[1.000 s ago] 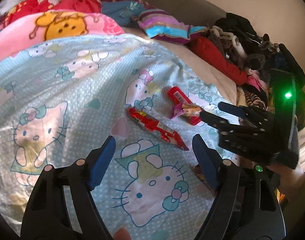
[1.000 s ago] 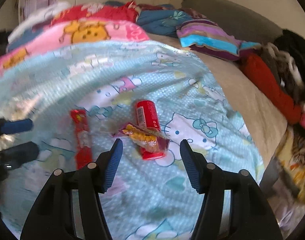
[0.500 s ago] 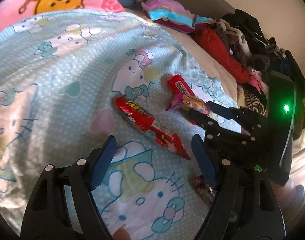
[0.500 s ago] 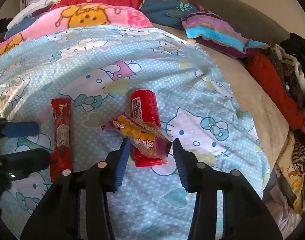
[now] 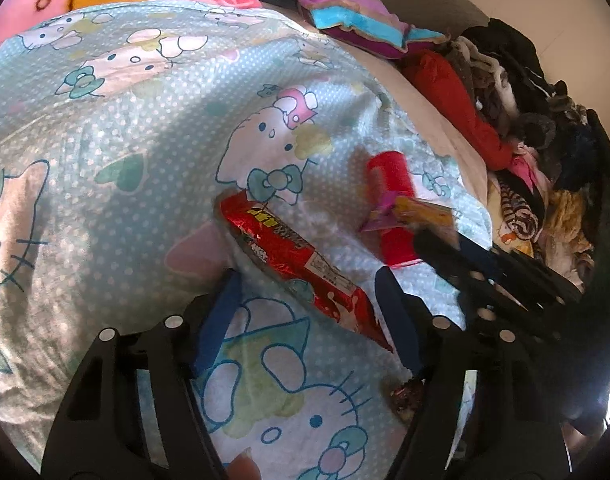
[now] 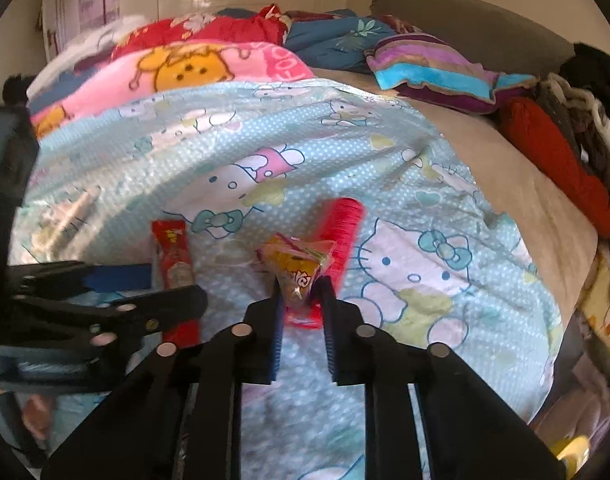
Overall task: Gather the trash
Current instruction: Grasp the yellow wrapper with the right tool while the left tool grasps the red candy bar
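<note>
While nothing has yet left the bed [image 6: 517, 200], the collecting looks barely begun, with one piece gripped and at least two more lying loose on the cartoon-cat blanket [image 5: 125, 160]. The right gripper [image 6: 301, 292] has just been closing, and its fingers now stand nearly together, pinching the near end of the yellow-and-pink snack packet [image 6: 301, 260]; the packet juts straight ahead from the fingertips, its long axis in line with them. Just beyond it, partly under it, the red tube [image 6: 341, 232] lies pointing away from those fingers, tilted slightly right. The left gripper [image 5: 309, 304] has also been closing but is about half open and holds nothing; the long red wrapper [image 5: 297, 264] lies slantwise between its fingers, its near end close to the right-hand one and its far end ahead of the left-hand one. A small dark scrap [image 5: 405, 396] sits beside the right-hand finger.
</note>
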`<action>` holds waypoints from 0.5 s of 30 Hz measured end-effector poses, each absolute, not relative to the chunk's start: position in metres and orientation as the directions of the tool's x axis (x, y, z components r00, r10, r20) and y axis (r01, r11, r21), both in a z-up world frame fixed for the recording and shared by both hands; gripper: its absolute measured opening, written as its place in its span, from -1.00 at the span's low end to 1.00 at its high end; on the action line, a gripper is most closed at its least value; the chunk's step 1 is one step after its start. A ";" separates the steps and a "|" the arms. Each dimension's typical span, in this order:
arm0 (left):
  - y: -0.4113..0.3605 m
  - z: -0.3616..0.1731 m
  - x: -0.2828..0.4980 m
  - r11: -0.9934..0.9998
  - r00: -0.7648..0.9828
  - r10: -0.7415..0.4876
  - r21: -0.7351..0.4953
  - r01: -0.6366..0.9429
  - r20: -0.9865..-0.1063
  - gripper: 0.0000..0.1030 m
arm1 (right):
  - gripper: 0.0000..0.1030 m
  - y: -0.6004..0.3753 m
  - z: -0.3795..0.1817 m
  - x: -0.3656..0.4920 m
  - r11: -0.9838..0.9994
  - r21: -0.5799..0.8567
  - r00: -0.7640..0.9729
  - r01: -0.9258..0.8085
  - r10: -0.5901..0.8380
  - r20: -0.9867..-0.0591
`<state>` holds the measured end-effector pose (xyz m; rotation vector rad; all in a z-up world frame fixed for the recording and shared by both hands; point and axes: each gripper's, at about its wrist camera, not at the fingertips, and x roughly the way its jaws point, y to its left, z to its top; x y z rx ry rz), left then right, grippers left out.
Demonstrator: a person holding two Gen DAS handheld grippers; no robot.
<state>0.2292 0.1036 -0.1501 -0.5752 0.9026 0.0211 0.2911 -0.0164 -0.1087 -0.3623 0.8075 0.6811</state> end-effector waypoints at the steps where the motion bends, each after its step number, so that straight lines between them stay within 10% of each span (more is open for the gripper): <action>1: 0.104 -0.151 0.230 0.851 0.628 -0.215 -0.459 -0.255 -0.748 0.08 | -0.70 -0.019 -0.108 0.289 0.740 -0.035 0.498 -0.672 0.416 -0.761; 9: 0.112 -0.154 0.222 0.849 0.618 -0.209 -0.454 -0.270 -0.758 -0.68 | -0.70 -0.048 -0.104 0.268 0.793 0.041 0.499 -0.608 0.422 -0.757; 15: 0.110 -0.152 0.209 0.857 0.622 -0.212 -0.449 -0.253 -0.754 -0.84 | -0.70 -0.072 -0.095 0.251 0.816 0.083 0.511 -0.572 0.433 -0.743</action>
